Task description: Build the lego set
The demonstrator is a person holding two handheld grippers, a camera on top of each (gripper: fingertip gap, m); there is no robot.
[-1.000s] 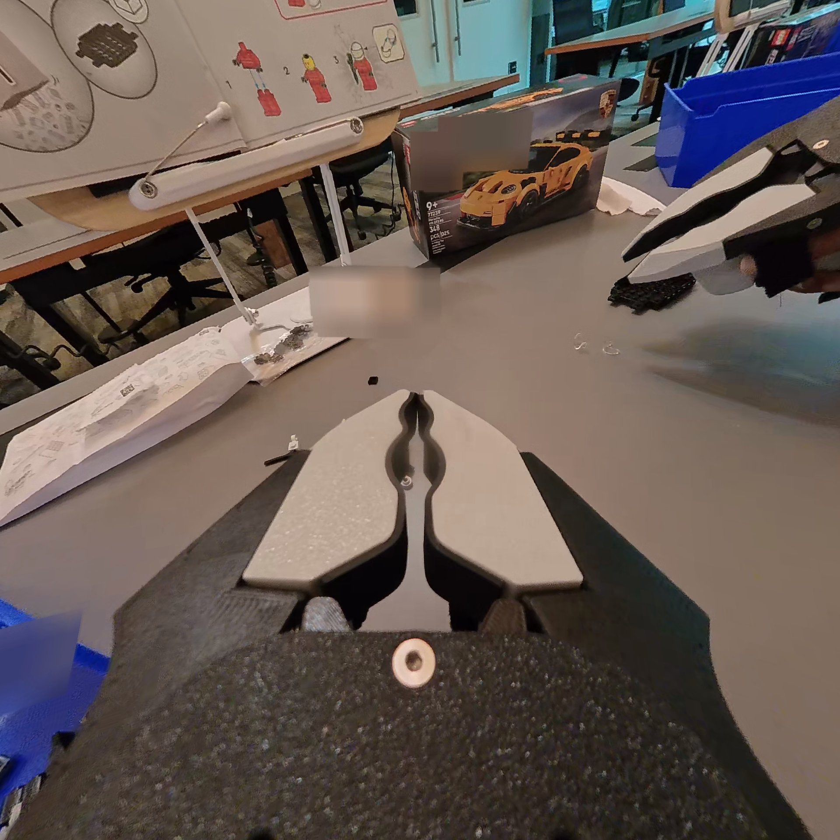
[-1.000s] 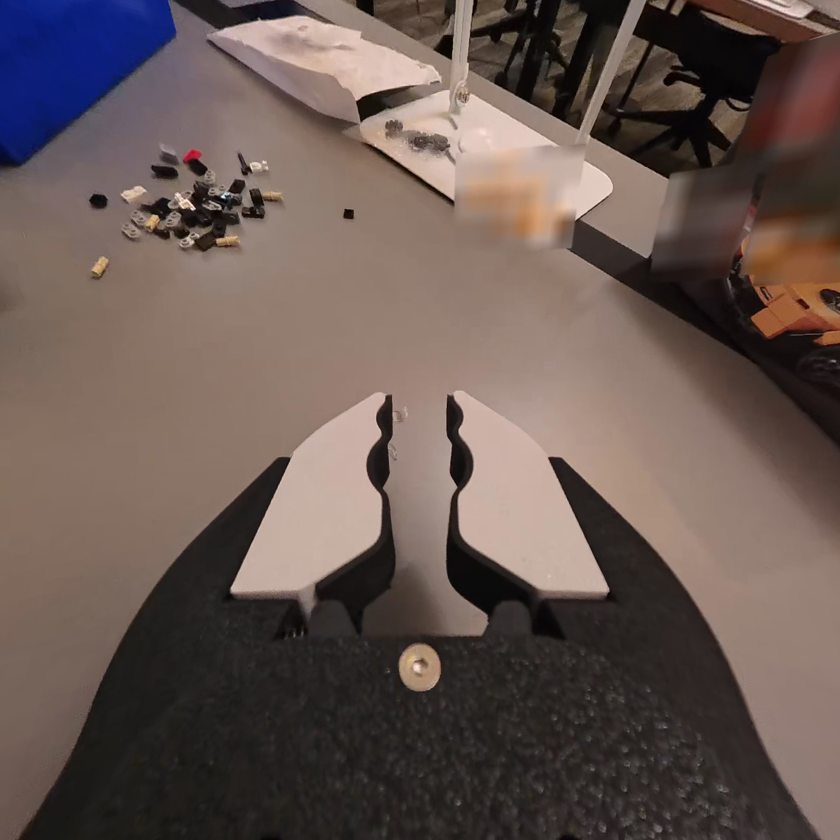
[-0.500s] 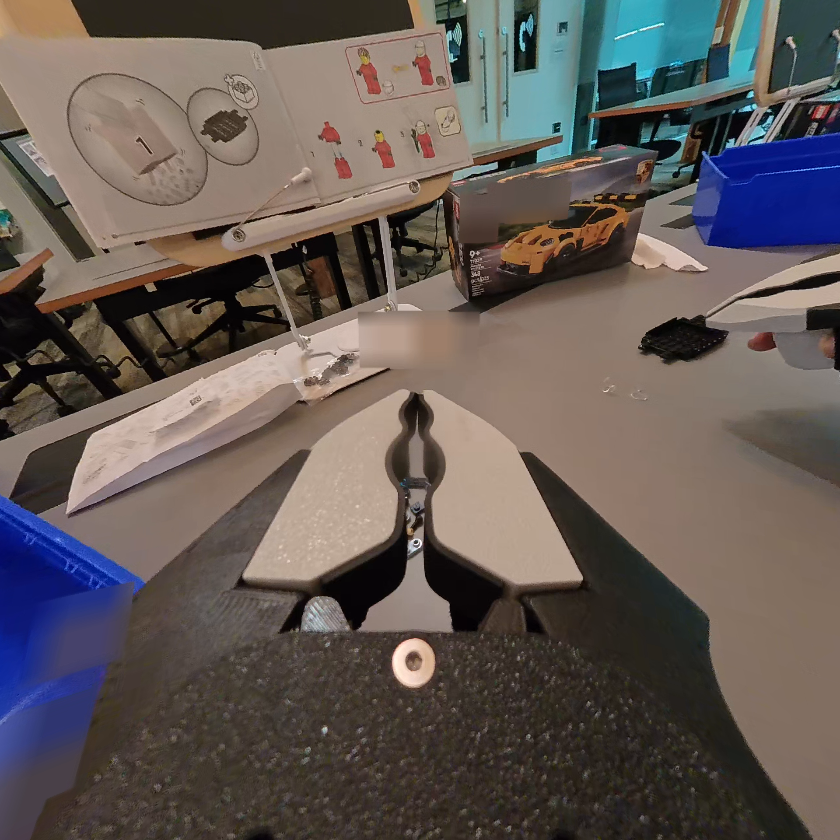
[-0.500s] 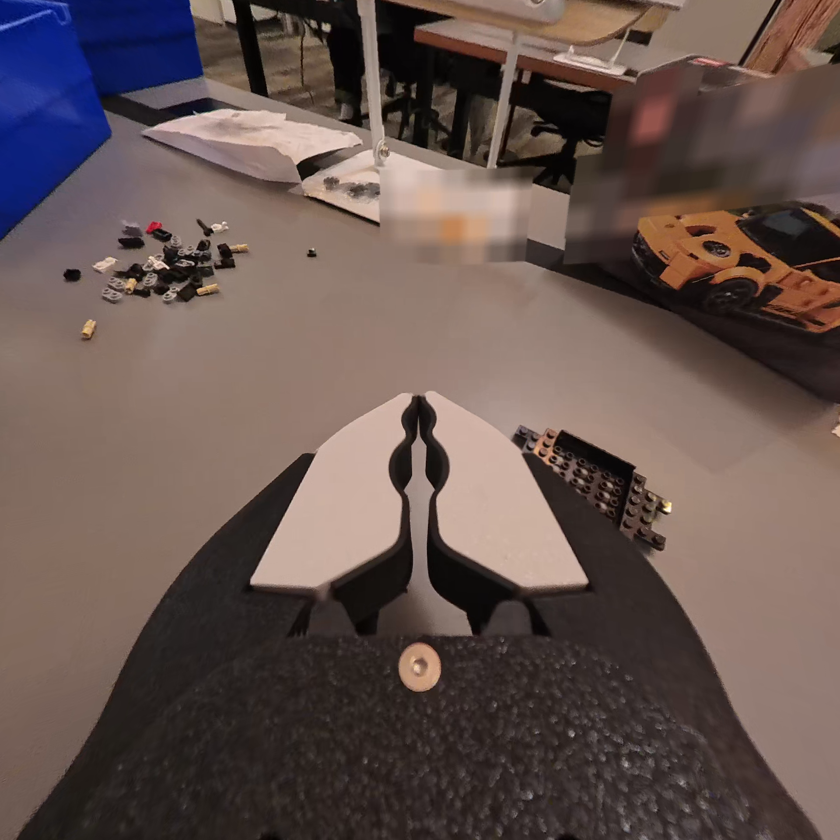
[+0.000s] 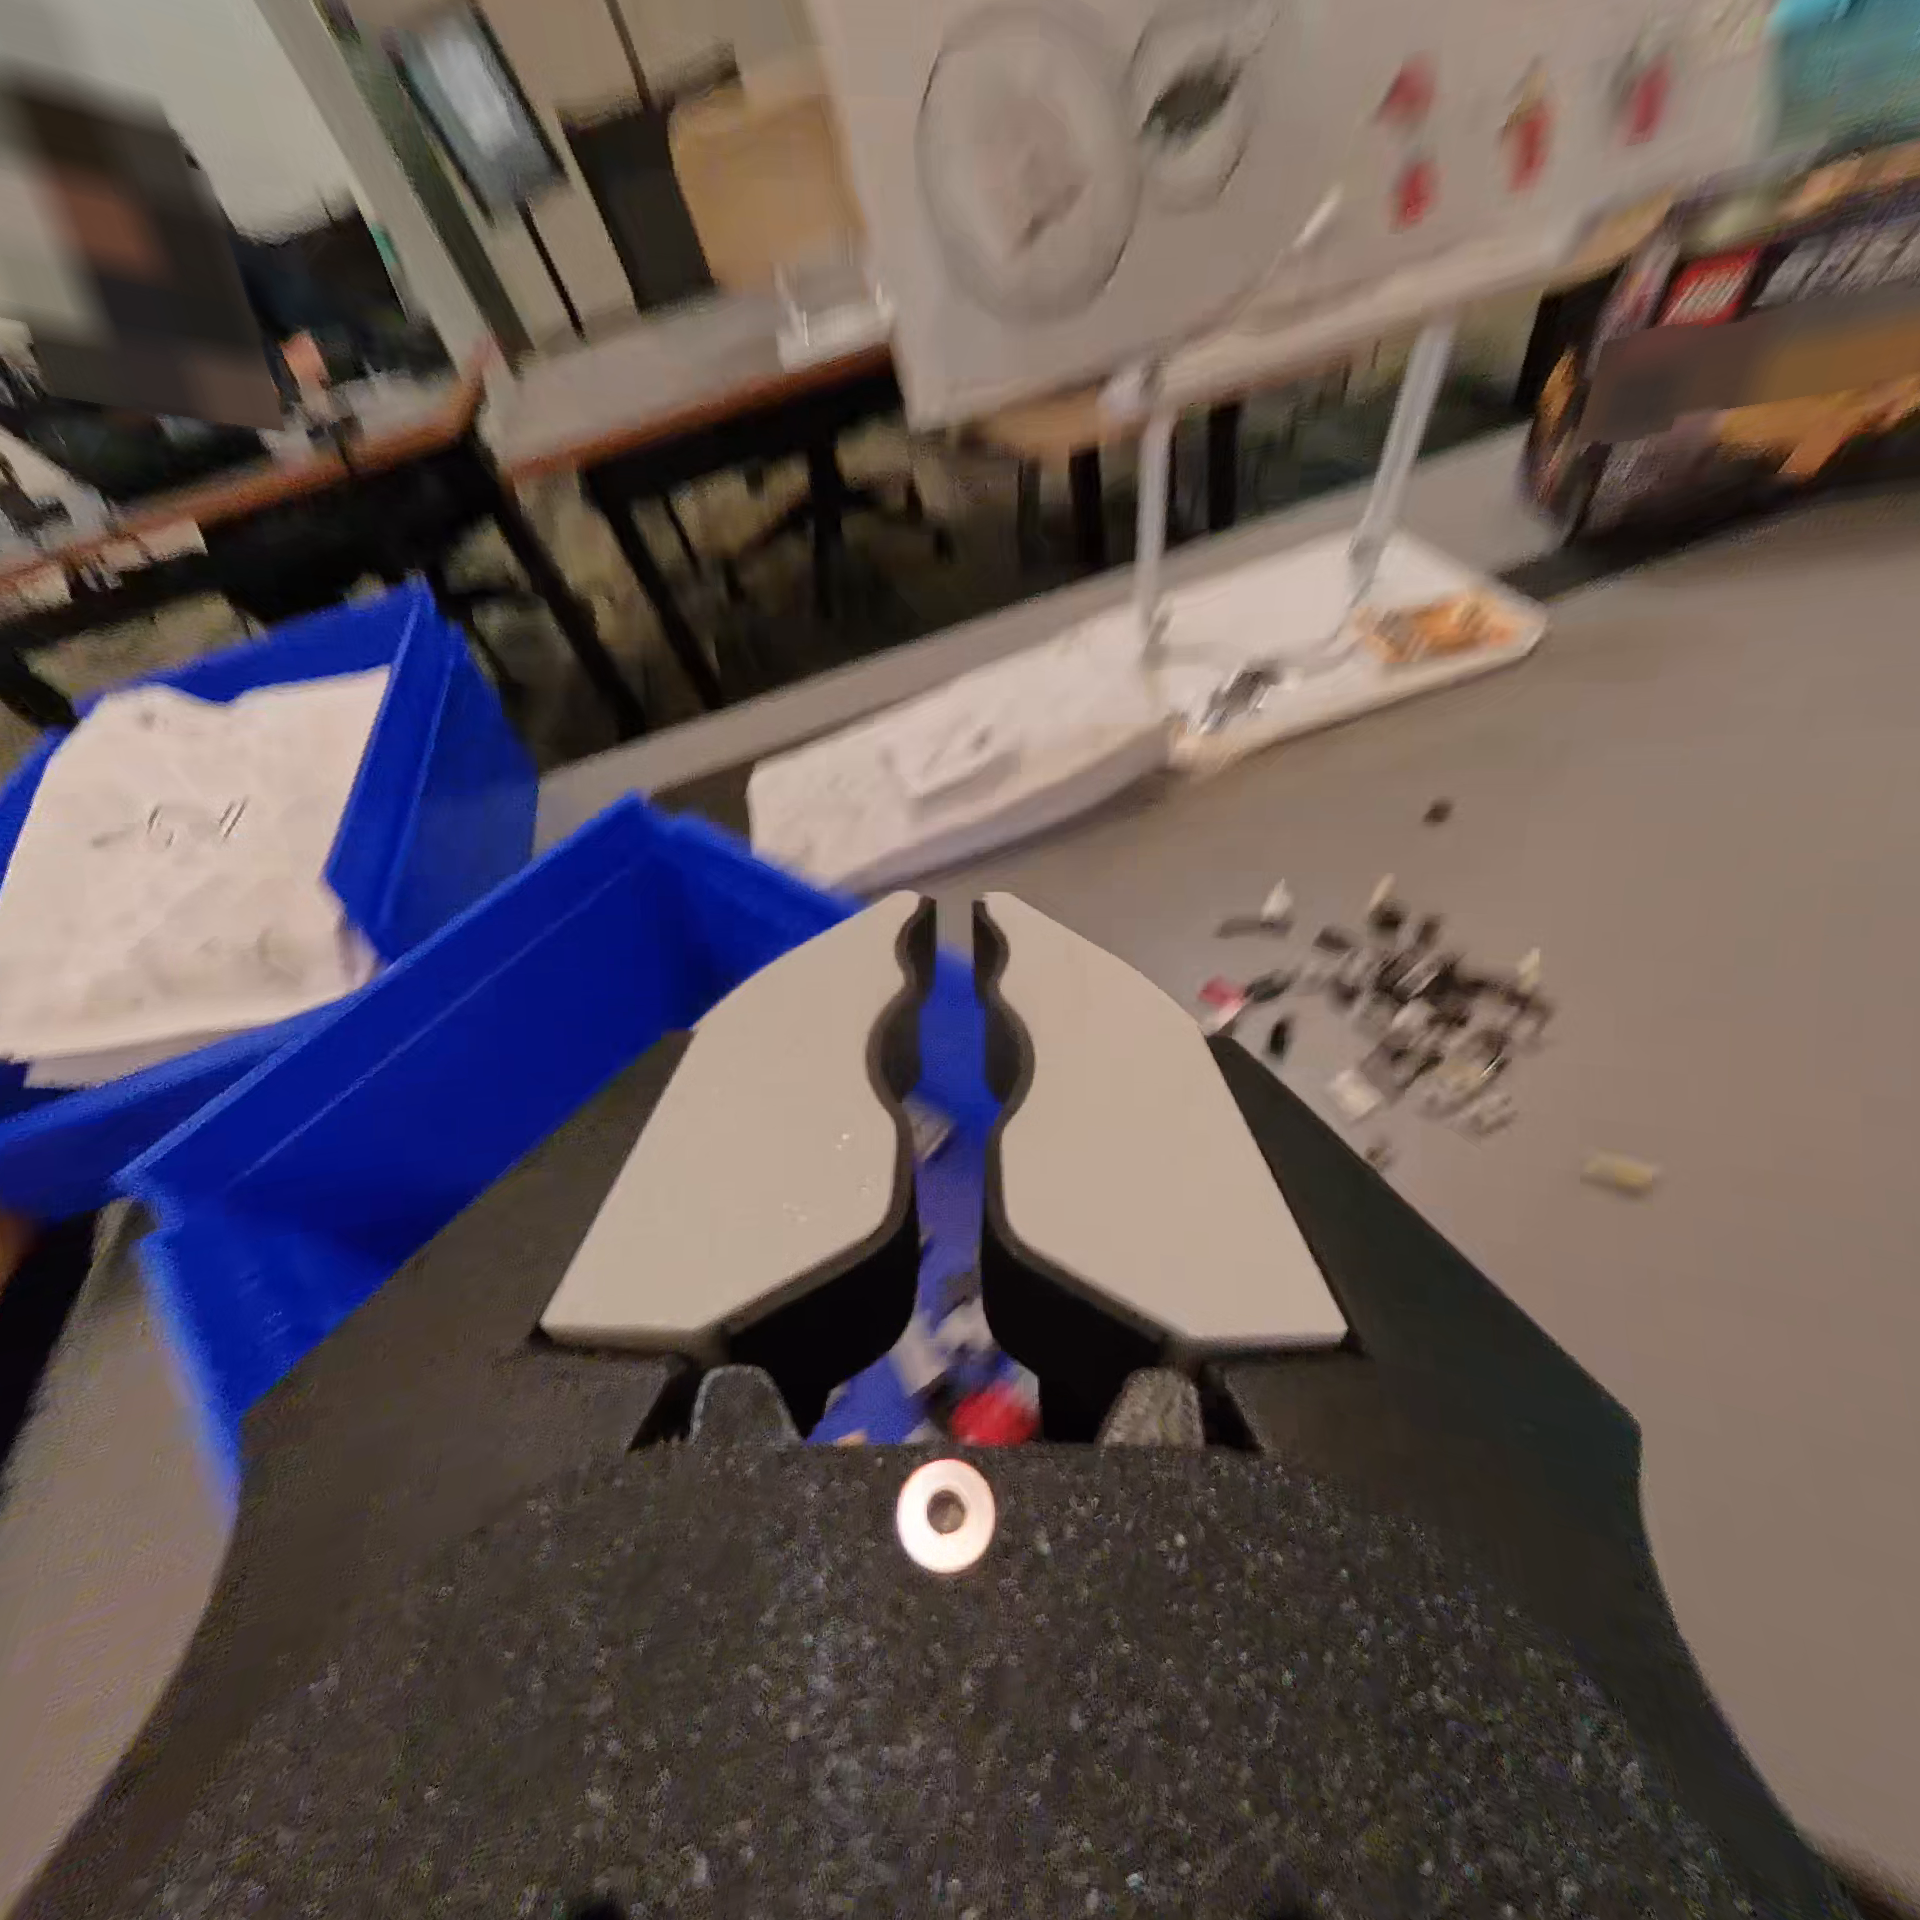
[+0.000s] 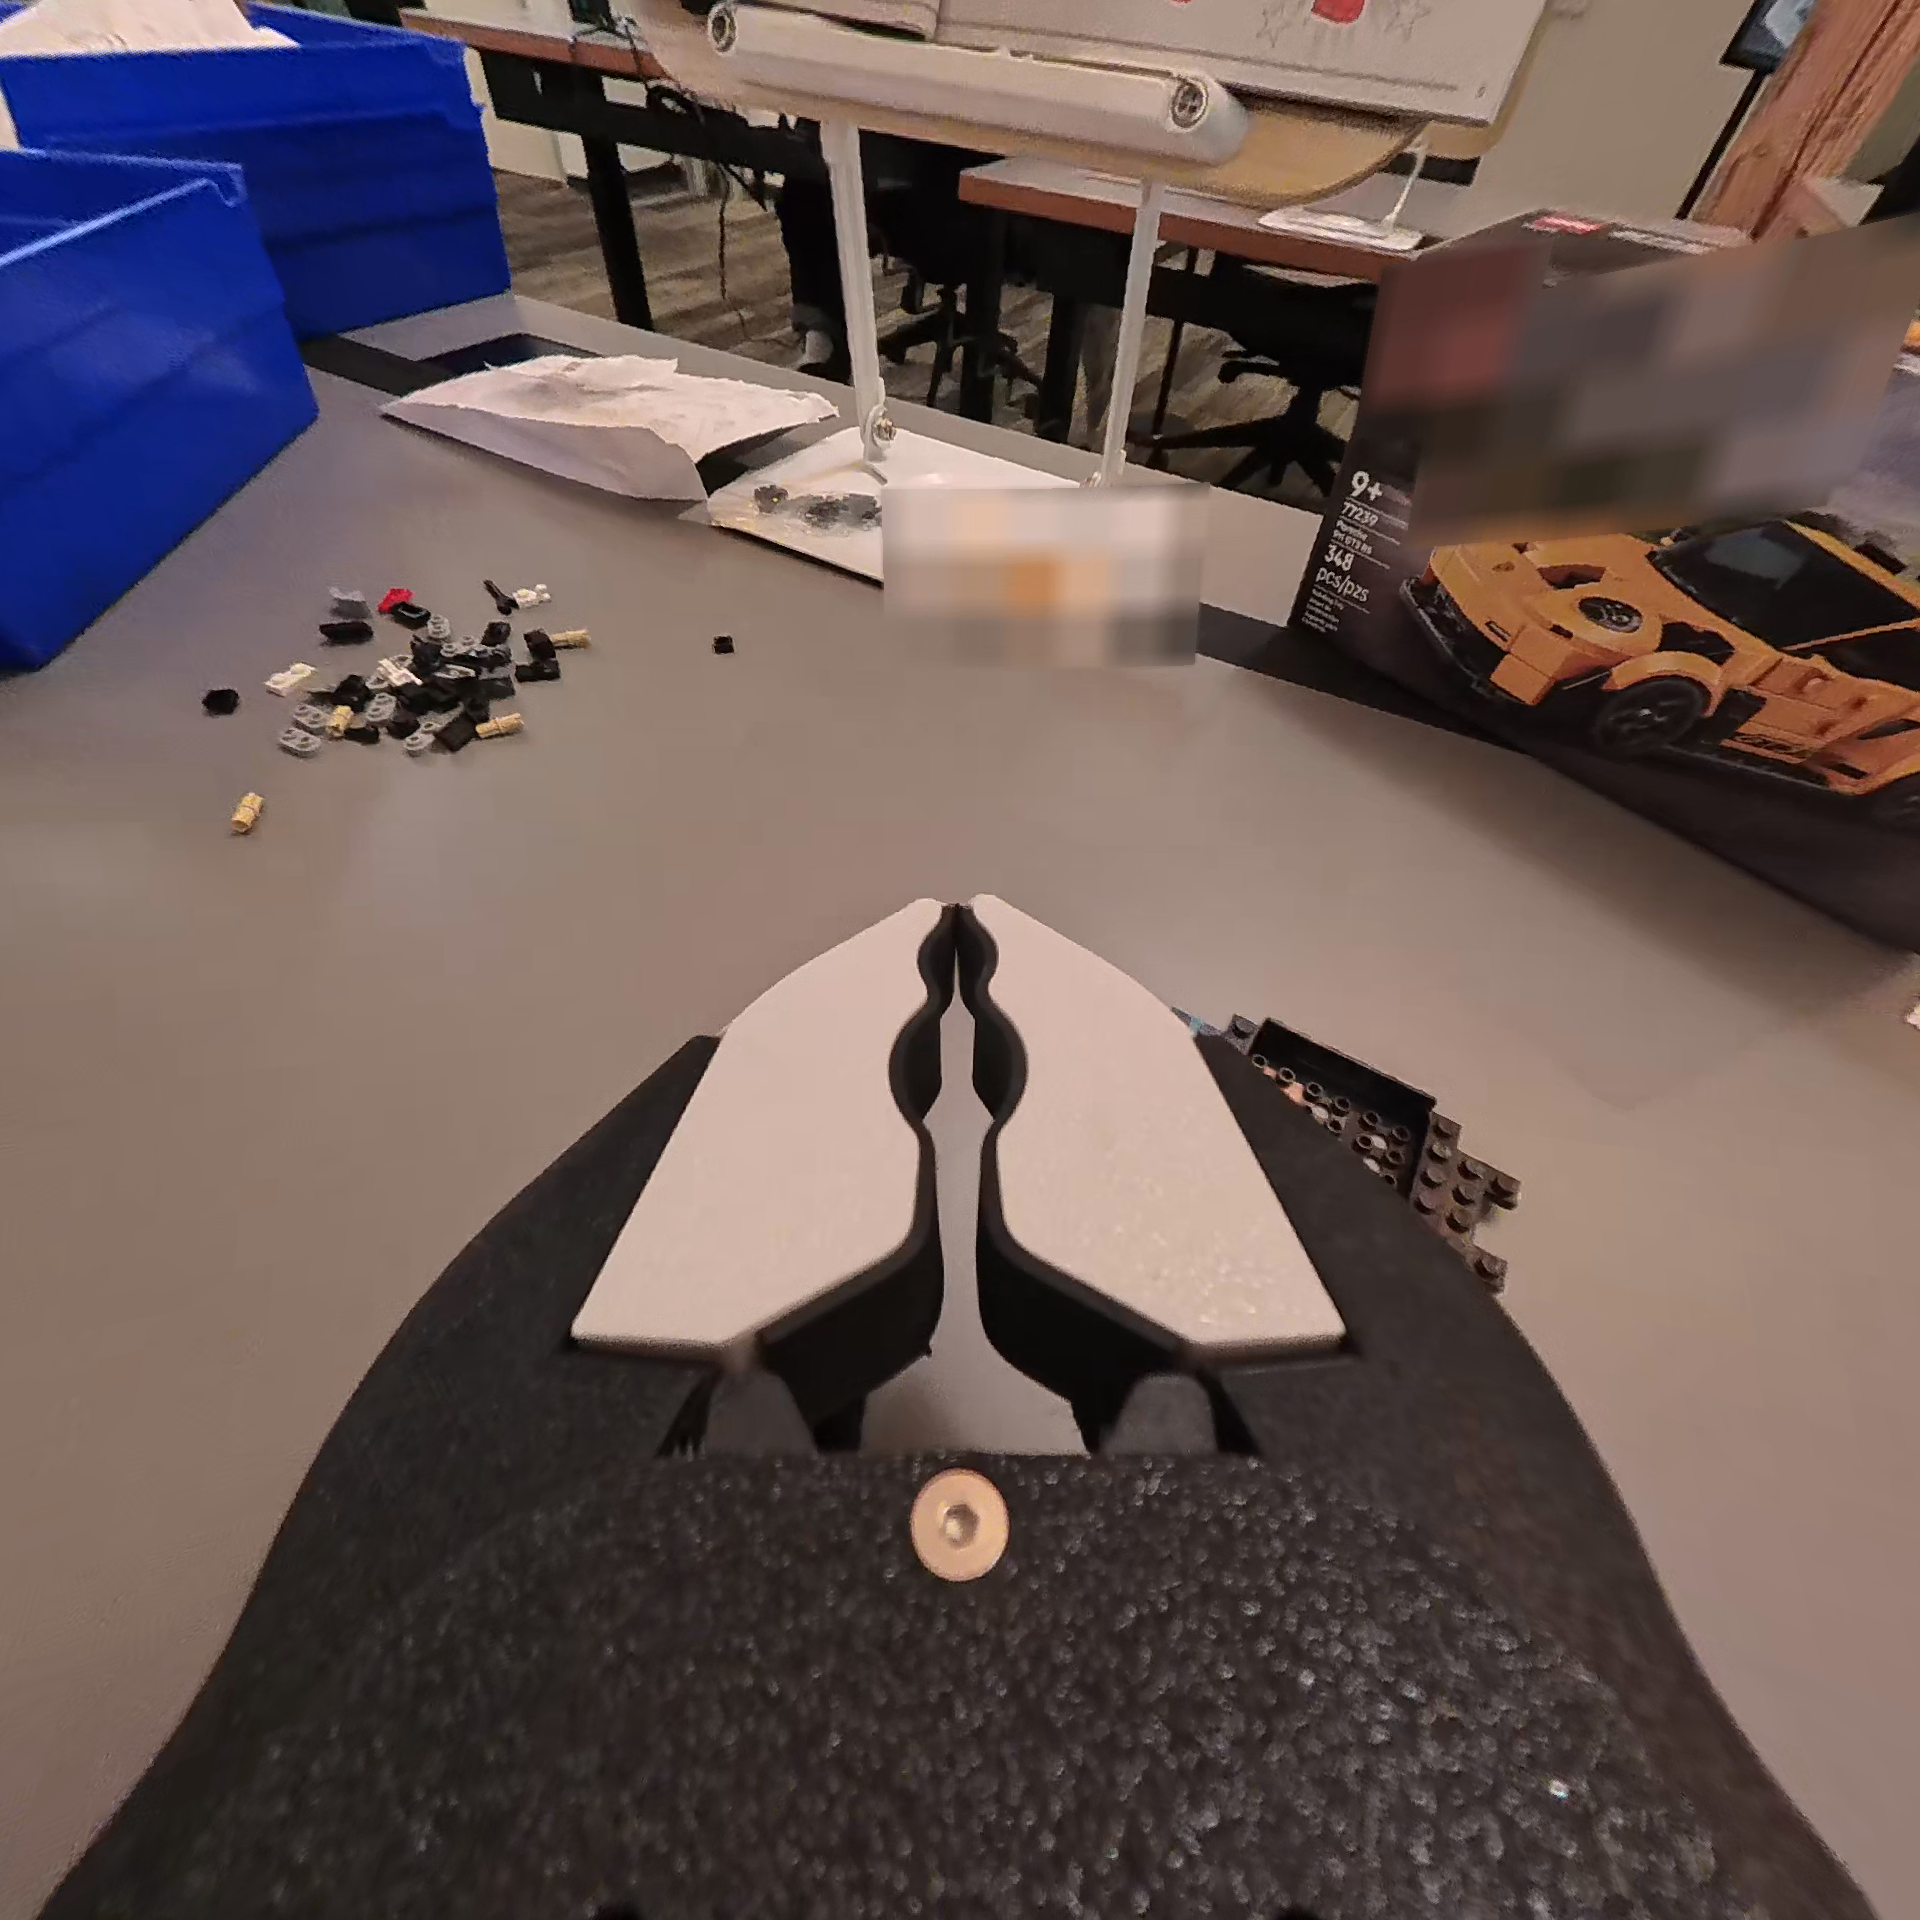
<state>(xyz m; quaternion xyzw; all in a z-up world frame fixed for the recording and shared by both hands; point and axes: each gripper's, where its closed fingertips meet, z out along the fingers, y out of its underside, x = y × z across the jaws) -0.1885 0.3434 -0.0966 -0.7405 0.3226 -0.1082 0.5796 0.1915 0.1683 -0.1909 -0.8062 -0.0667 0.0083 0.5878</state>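
Grey desk (image 6: 935, 790) under both tools, office tables and chairs behind.

Task's thing first: the black studded base plate (image 6: 1382, 1132) lies flat on the desk just right of my right gripper (image 6: 957, 912), partly tucked behind its body. Right jaws are pressed together at the tips, nothing between them. My read: the plate is light, stiff plastic, thin, likely to skid on this smooth top. I'd pinch it across a long edge or a raised wall, not flat on the studs, and steady it w/ the other tool when pressing parts on.

Loose small pieces (image 6: 416, 675) sit well fwd and left of the right jaws; in the left wrist view the same scatter (image 5: 1392, 1008) is just right of the jaws. Tiny, light, easy to flick away; take one at a time by its sides.

Left gripper (image 5: 954, 914): jaws slightly parted, a narrow slot, empty as far as I can see. It hangs over a blue bin (image 5: 436, 1039); bits of colour show through the gap, can't tell what.

Farther out: torn paper bag (image 6: 613, 416), instruction stand (image 6: 977, 73), set box (image 6: 1662, 582) fwd-right.

Hard to read: left view is badly smeared, so the pieces there are just specks. The plate's near end is hidden by the gripper body.
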